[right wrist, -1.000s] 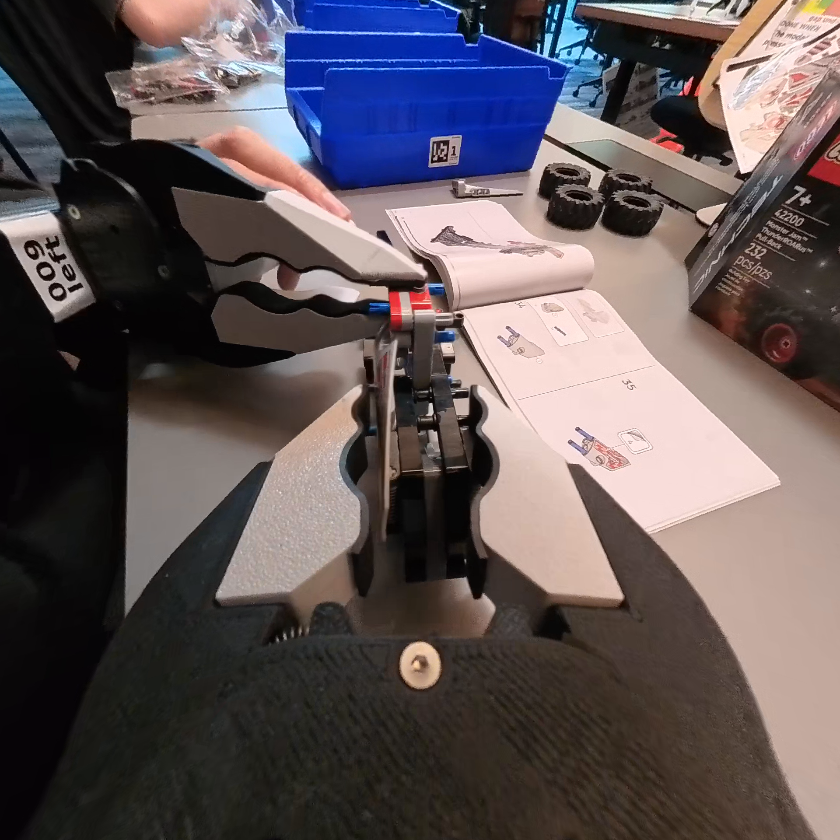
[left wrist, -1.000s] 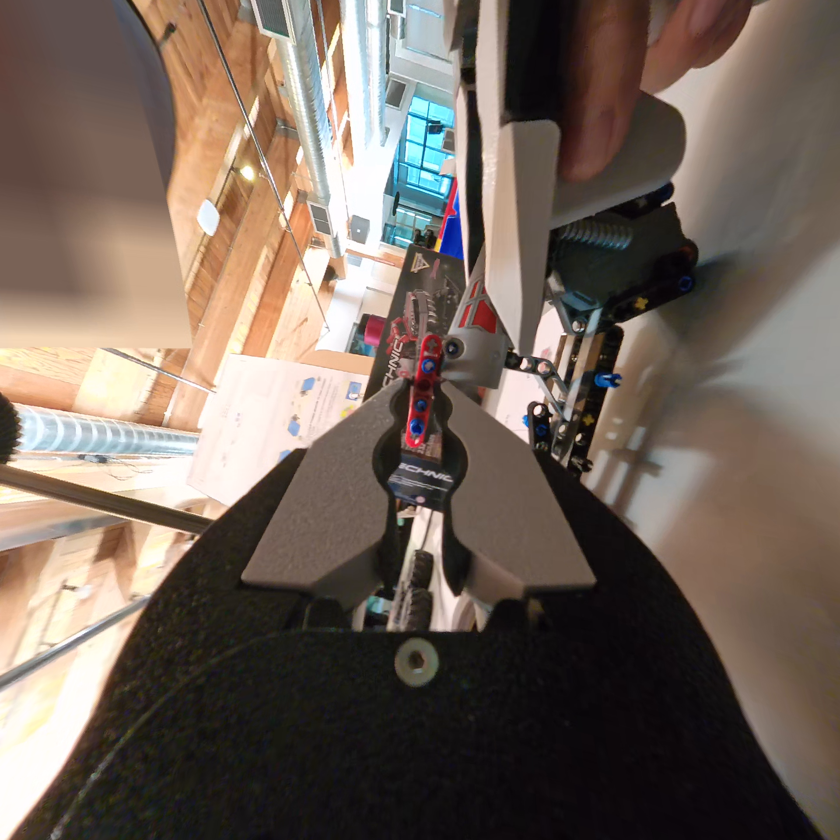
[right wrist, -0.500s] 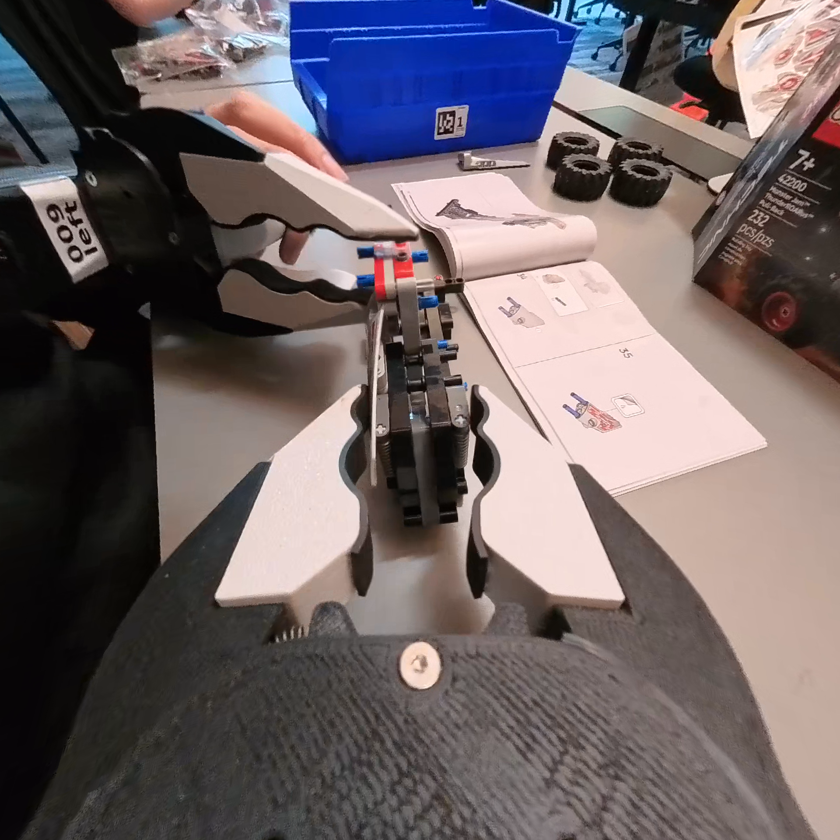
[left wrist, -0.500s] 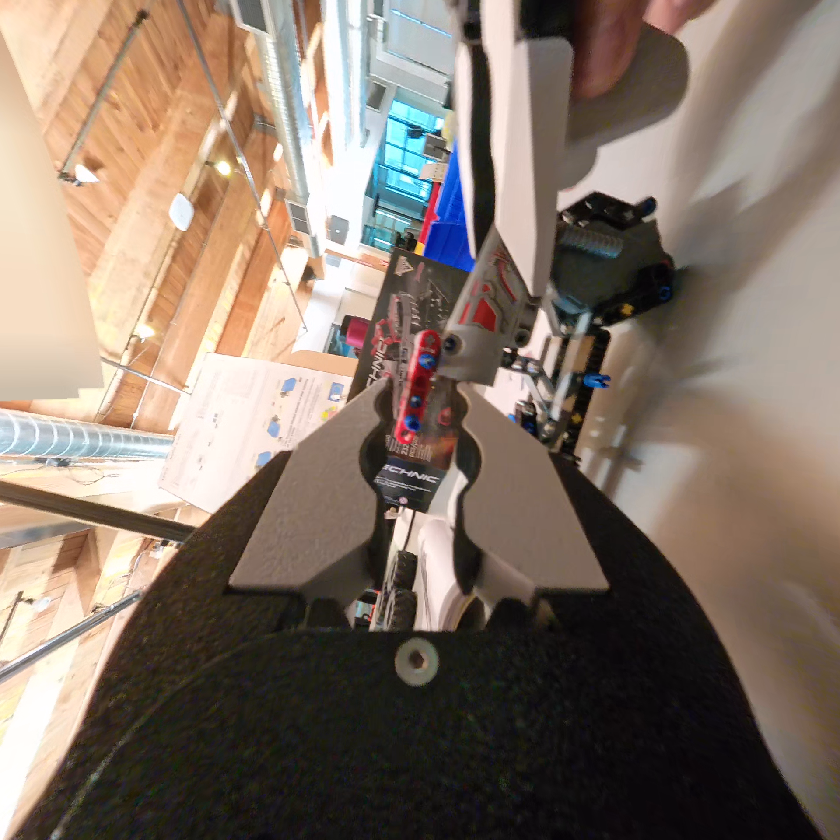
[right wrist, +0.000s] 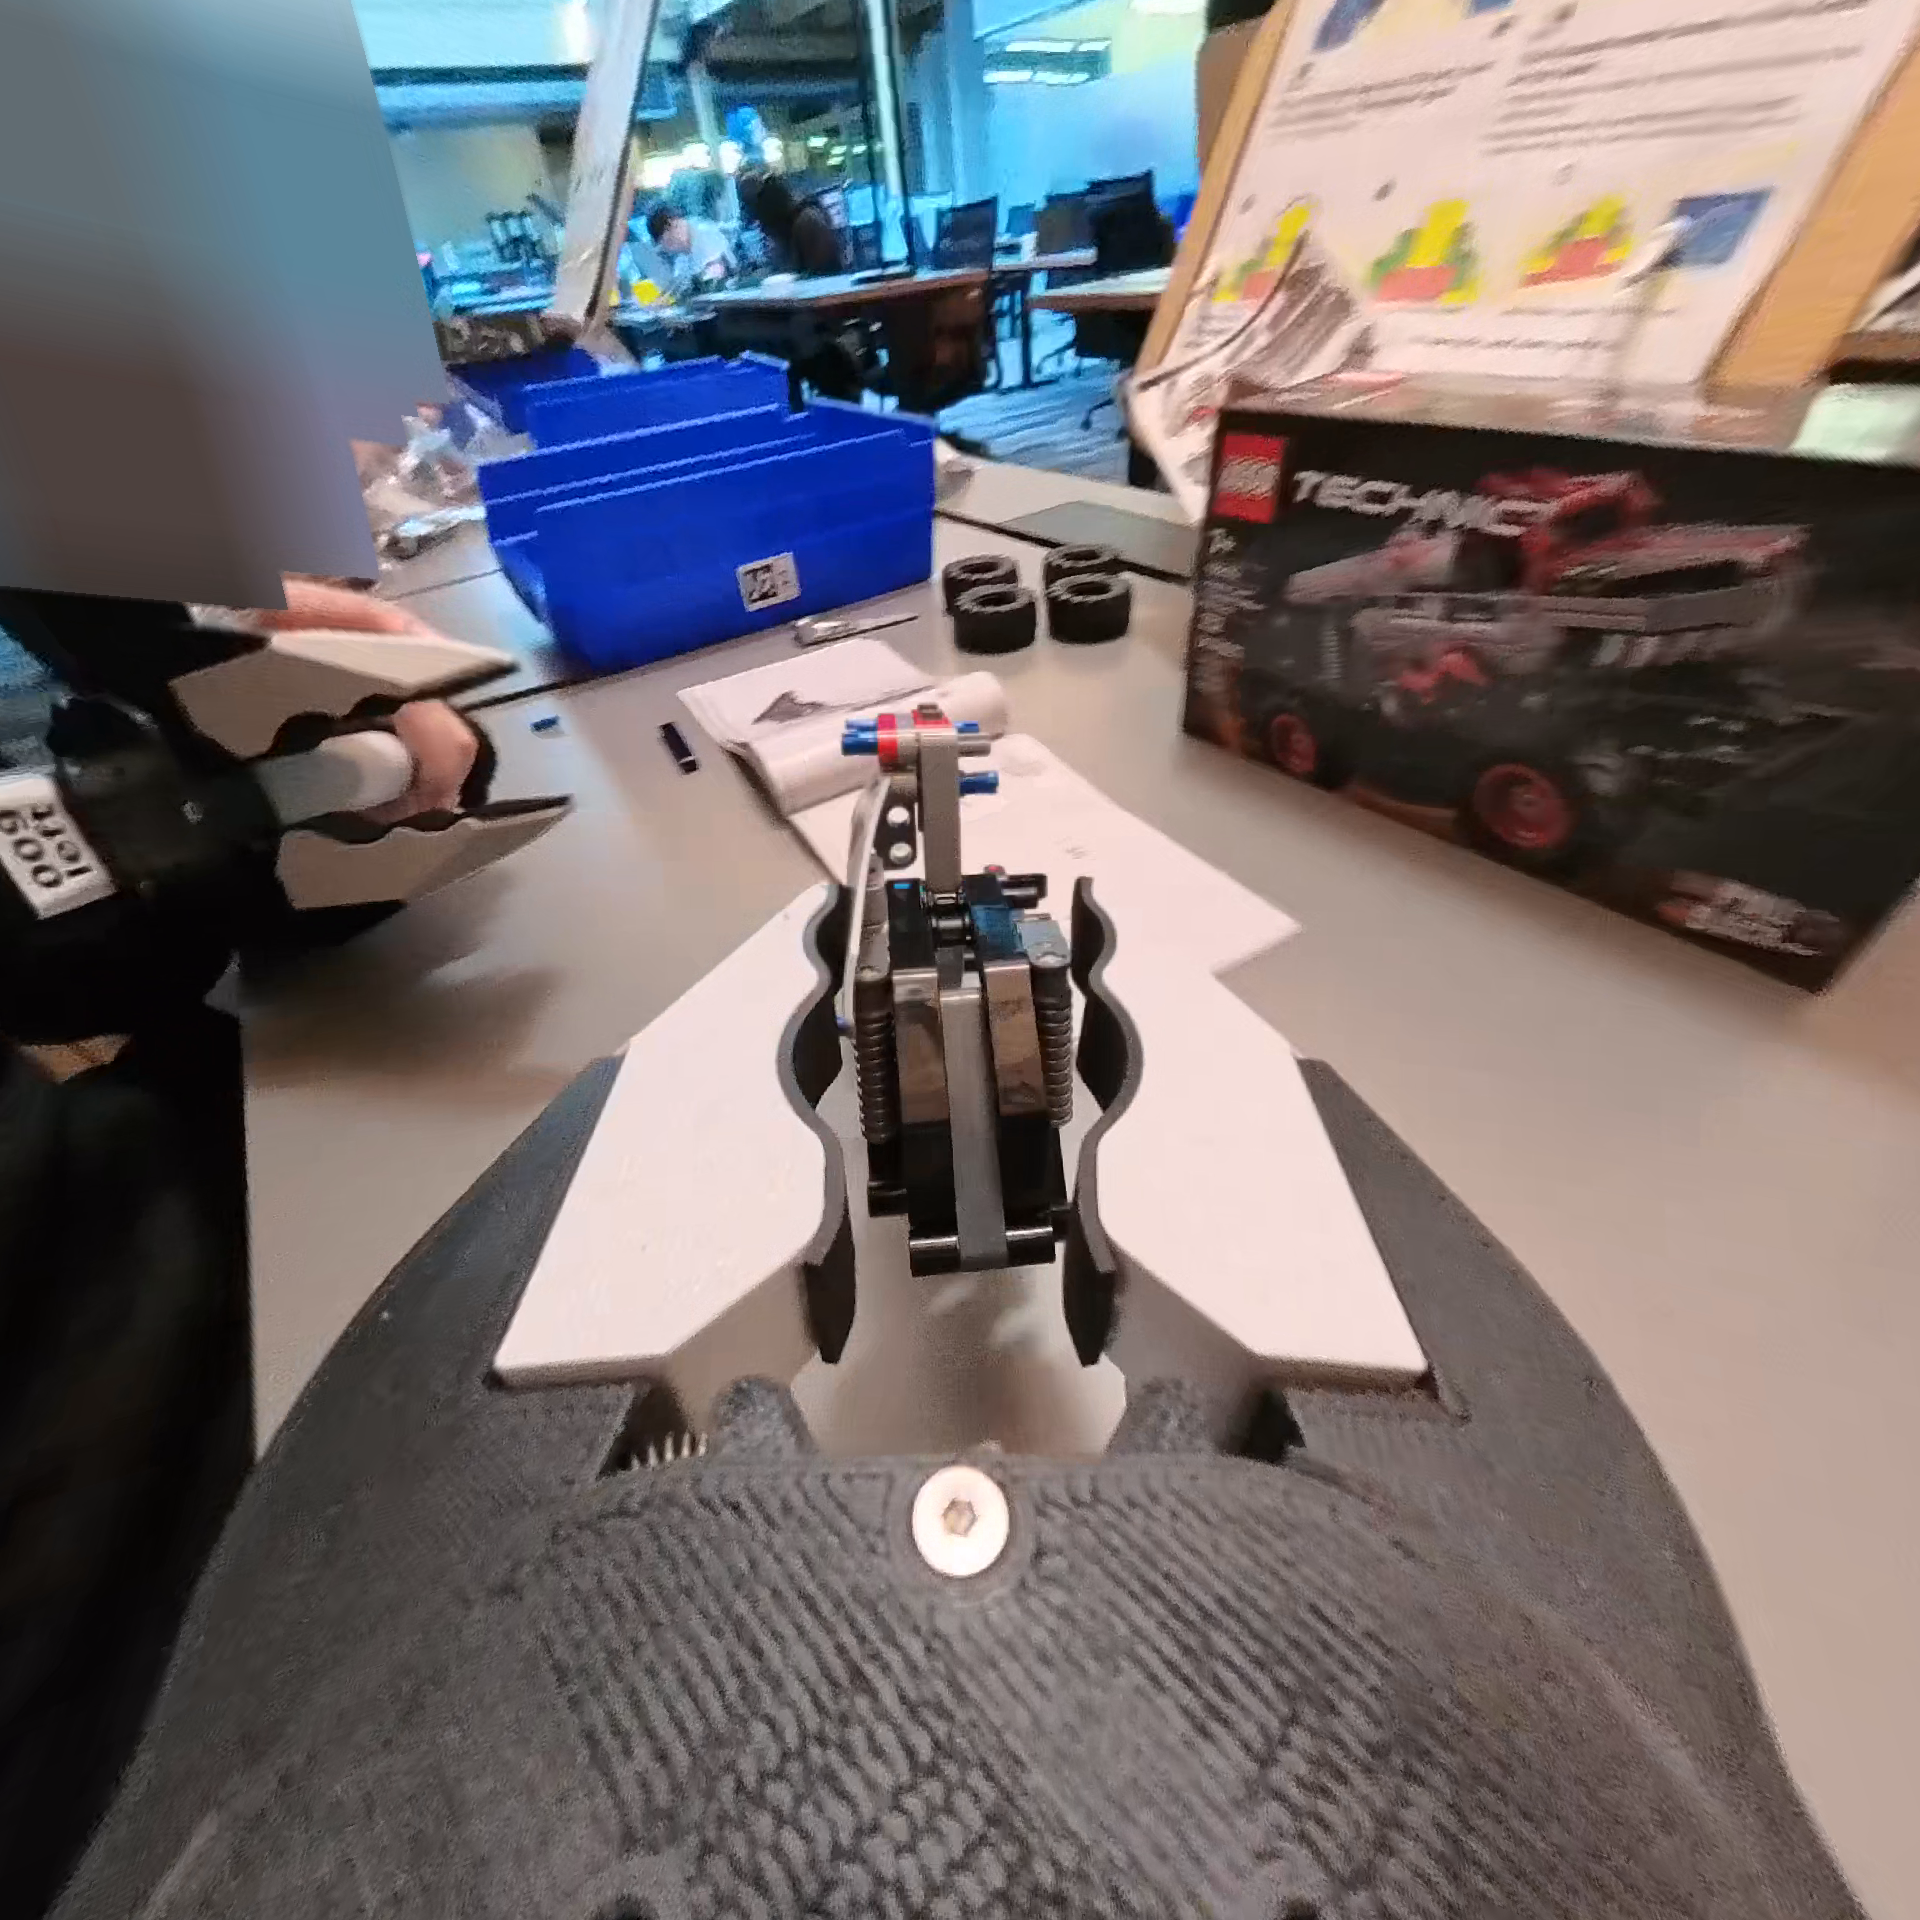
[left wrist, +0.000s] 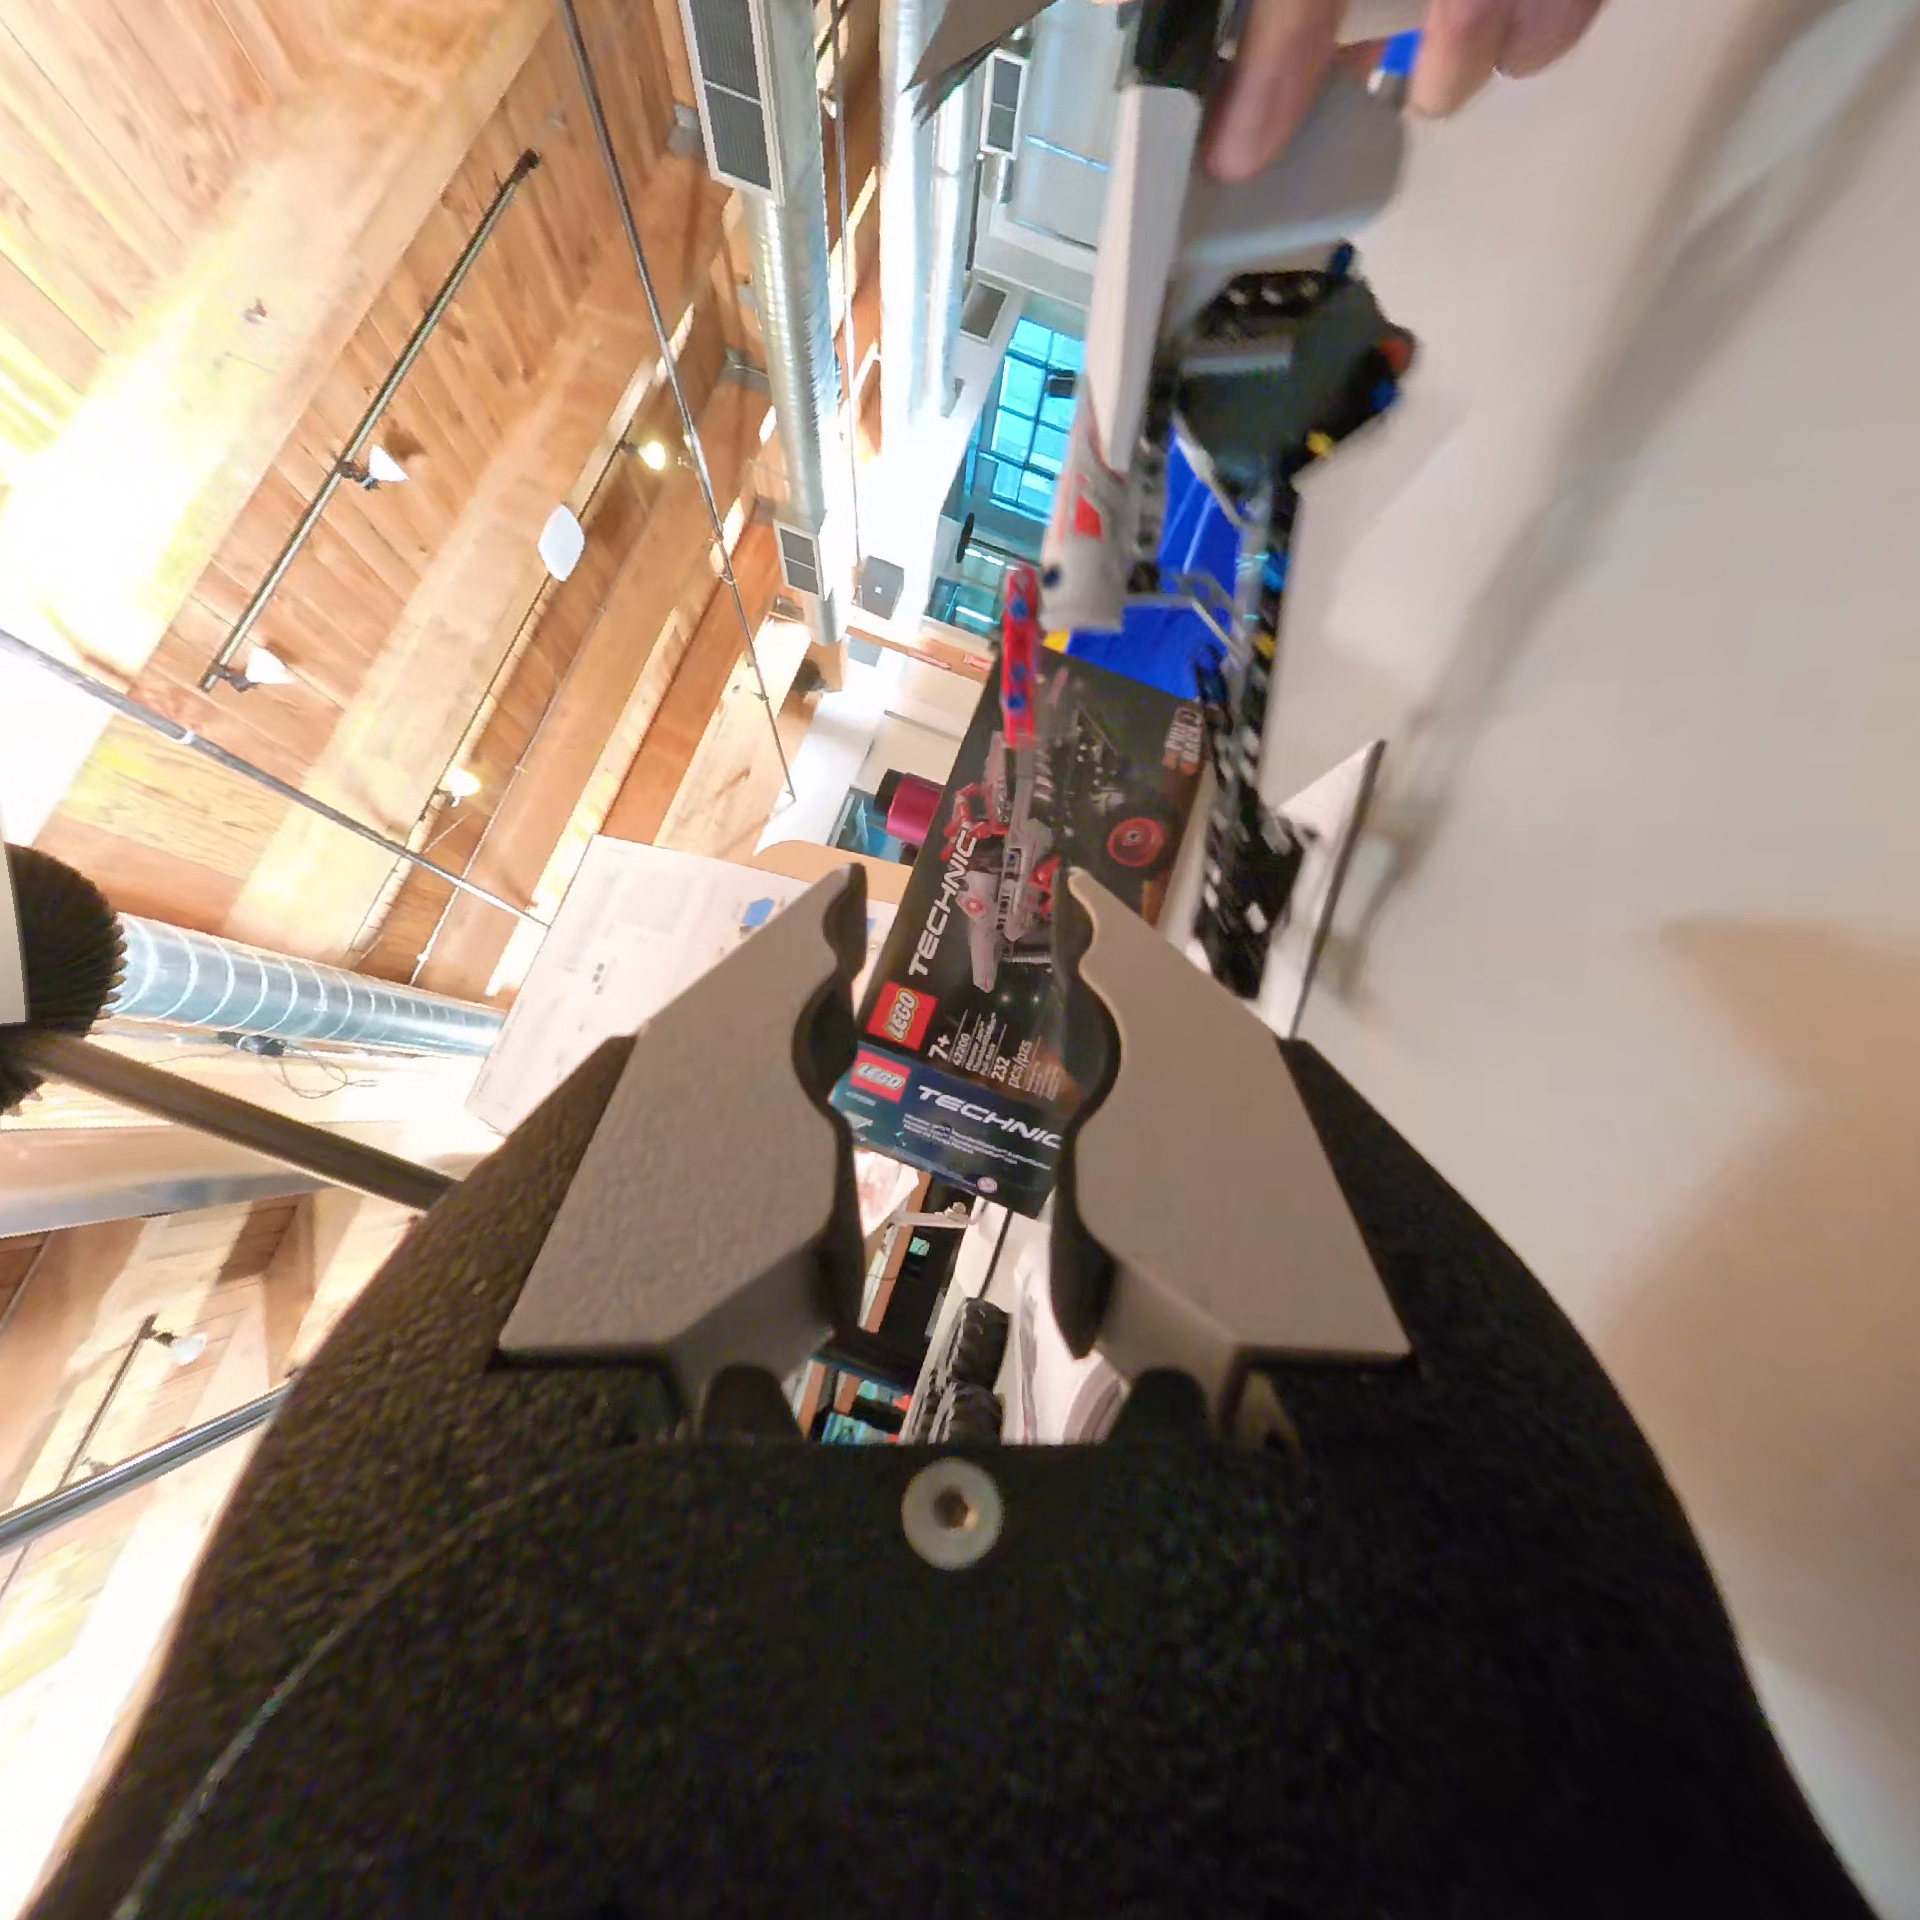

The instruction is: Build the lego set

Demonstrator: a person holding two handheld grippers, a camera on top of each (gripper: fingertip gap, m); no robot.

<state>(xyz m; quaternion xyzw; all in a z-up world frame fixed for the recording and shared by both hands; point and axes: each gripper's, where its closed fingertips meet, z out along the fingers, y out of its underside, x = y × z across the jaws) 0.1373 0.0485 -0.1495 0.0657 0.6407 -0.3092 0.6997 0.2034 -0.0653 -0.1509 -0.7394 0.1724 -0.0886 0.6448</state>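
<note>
At the middle of the right wrist view, my right gripper [right wrist: 956, 1049] is clamped on the lego build [right wrist: 961, 1049] above the surface [right wrist: 1558, 1195], and my left gripper [right wrist: 535, 727], at 9 o'clock, is apart and empty, so I should hold the build steady.

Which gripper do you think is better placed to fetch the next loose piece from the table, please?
Left, probably. The left gripper is open and empty, near the small blue pieces on the table. The right gripper is shut on the lego assembly.
</note>
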